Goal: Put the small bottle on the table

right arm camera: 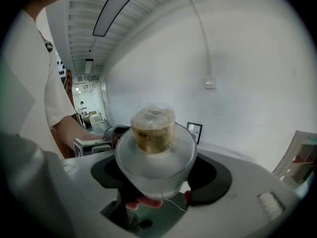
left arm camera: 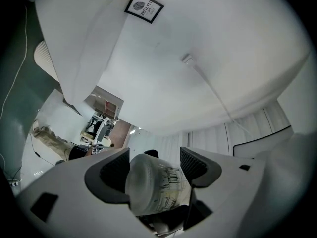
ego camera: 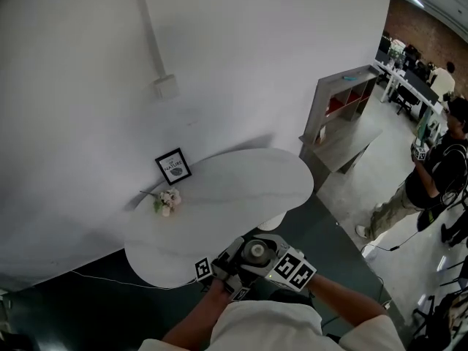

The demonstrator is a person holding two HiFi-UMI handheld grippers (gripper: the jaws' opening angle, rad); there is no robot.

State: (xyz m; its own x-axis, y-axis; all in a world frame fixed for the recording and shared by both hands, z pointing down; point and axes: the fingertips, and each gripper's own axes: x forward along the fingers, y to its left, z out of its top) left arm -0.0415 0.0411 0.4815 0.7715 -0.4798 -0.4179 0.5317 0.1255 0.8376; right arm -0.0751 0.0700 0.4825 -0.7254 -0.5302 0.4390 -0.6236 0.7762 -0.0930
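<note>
Right now the left tongs (left arm camera: 154, 168) are clamped on the small bottle (left arm camera: 156, 187), and the right tongs (right arm camera: 156, 175) pinch it too, film-wrapped gold cap upward (the head view shows one round shape between both). They hang at the near rim of the white worktop (ego camera: 241, 189), with open surface stretching ahead. Beyond, by the wall, stand a flower sprig (ego camera: 167, 201) and a framed card (ego camera: 174, 166) reading "NATURE". The bottle's label print is too fine to read.
</note>
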